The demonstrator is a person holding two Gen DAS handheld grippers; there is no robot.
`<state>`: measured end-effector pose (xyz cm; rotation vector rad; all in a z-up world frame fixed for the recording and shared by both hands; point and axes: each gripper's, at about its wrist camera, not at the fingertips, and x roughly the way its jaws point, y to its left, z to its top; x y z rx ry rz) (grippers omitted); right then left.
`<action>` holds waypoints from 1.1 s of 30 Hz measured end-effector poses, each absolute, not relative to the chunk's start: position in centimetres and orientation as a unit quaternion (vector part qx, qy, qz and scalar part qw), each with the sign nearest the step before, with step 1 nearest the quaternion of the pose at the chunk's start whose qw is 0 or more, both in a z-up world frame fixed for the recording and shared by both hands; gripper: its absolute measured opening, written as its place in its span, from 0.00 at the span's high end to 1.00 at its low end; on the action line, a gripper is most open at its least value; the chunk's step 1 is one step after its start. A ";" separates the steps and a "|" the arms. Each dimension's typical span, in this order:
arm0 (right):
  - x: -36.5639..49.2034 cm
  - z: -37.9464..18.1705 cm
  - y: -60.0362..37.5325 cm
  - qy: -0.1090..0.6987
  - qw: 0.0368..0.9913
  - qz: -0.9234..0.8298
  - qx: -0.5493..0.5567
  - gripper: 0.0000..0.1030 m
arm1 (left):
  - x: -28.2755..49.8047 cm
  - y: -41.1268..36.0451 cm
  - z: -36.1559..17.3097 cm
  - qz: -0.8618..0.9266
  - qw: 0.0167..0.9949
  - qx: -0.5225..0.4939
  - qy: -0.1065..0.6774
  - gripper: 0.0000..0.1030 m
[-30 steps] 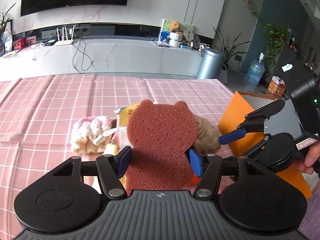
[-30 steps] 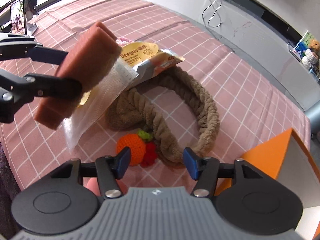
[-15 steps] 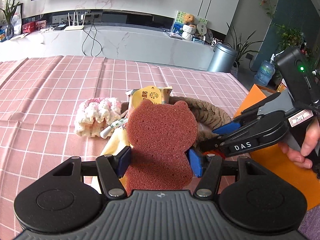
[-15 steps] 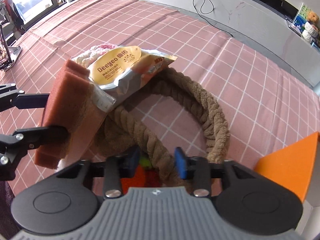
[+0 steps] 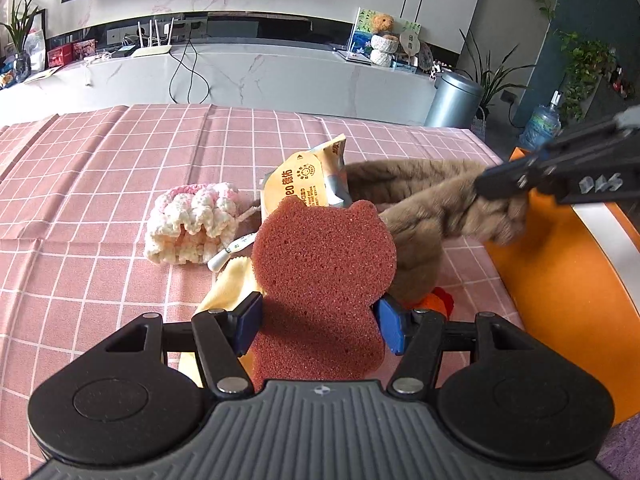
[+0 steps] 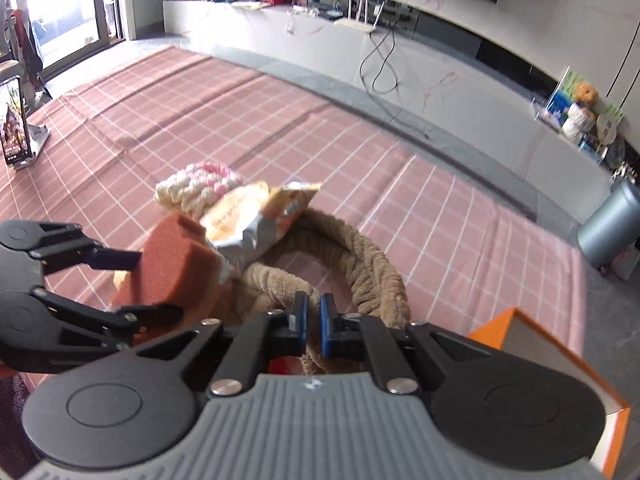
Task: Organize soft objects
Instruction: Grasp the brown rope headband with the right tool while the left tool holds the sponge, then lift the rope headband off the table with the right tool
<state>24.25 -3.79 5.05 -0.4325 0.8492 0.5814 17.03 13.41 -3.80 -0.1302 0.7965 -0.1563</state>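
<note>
My left gripper point(image 5: 318, 320) is shut on a reddish-brown bear-shaped sponge point(image 5: 320, 264), held upright over the pink checked tablecloth point(image 5: 100, 200). My right gripper point(image 6: 313, 320) is shut on a thin fold of the brown plush headband point(image 6: 372, 264). The headband point(image 5: 432, 208) hangs stretched and partly lifted off the table, to the right of the sponge. In the right wrist view the sponge point(image 6: 172, 264) and the left gripper point(image 6: 132, 280) sit at the left. A small orange and red knitted piece point(image 5: 438, 300) lies under the headband.
A yellow snack packet point(image 5: 304, 180) leans on the headband, with a pink and white crochet pouch point(image 5: 192, 224) to its left. A pale yellow cloth point(image 5: 232, 284) lies under the sponge. An orange box point(image 5: 560, 280) stands at the right. A phone on a stand point(image 6: 14, 120) is far left.
My right gripper has closed on the brown headband and risen, pulling it up off the table. My left gripper still holds the sponge and has sunk slightly.
</note>
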 end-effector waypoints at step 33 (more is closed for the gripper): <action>9.5 15.9 -4.8 0.294 0.874 0.377 -0.090 0.99 | 7.2 12.8 5.7 -0.043 0.945 -0.111 0.305 0.33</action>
